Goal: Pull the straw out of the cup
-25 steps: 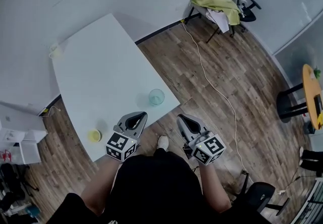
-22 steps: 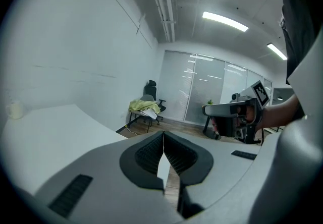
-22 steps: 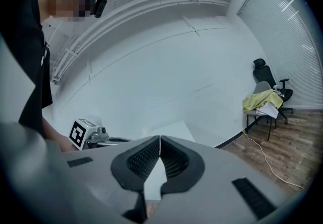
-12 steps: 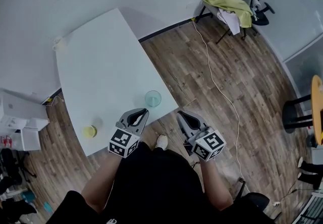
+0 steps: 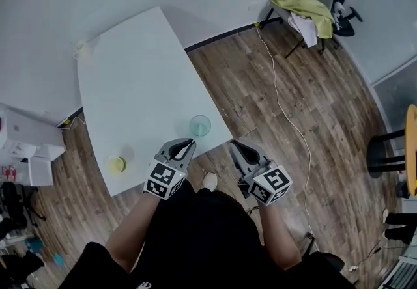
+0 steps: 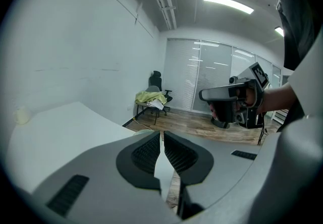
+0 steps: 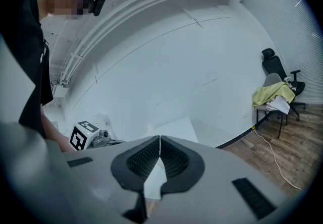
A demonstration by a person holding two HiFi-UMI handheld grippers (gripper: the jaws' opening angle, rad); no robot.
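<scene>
In the head view a clear, greenish cup (image 5: 200, 125) stands on the white table (image 5: 130, 86), close to its near right corner. I cannot make out a straw in it at this size. My left gripper (image 5: 182, 146) hovers at the table's near edge, just short and left of the cup, shut and empty. My right gripper (image 5: 237, 148) is off the table over the wood floor, right of the cup, also shut with nothing in it. In the left gripper view (image 6: 162, 138) the pads almost touch. The jaws meet in the right gripper view (image 7: 159, 140).
A small yellow object (image 5: 116, 165) sits near the table's near left corner, and a small pale object (image 5: 81, 52) at the far corner. An office chair (image 5: 306, 4) draped in yellow cloth stands far right. A white cable (image 5: 287, 112) runs across the floor.
The head view has shifted a little, so the table and chair sit slightly differently in frame. Both grippers stay shut, in about the same places beside the cup.
</scene>
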